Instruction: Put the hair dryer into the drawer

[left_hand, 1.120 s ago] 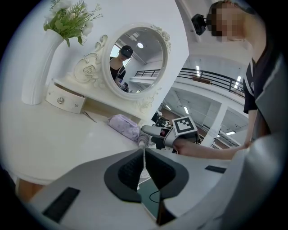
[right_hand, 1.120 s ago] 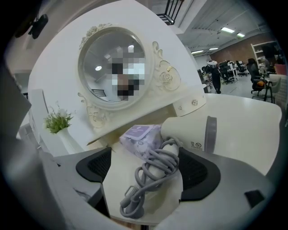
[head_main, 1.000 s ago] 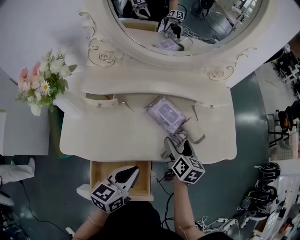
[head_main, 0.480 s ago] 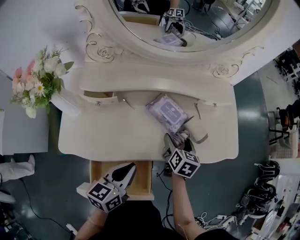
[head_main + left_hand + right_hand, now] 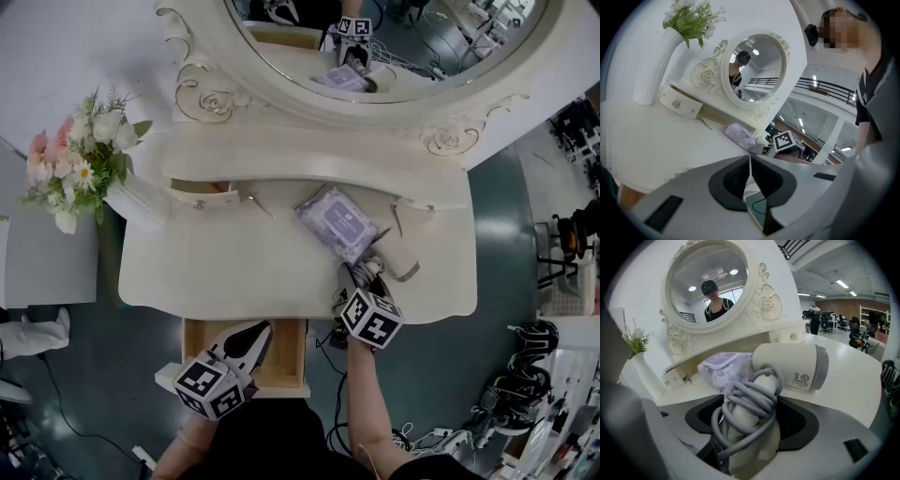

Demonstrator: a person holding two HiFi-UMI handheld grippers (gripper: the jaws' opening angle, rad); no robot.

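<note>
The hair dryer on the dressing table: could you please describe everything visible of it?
The hair dryer is cream plastic with a lilac-grey band at its barrel's end and a printed label. It lies on its side on the table, beside the wipes pack. Grey cord wraps its handle, which the right gripper, its jaws just closed further, clamps.

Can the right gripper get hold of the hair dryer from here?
Likely yes: the cord-wrapped handle of the hair dryer sits between the jaws of the right gripper, which have just been closing on it.
</note>
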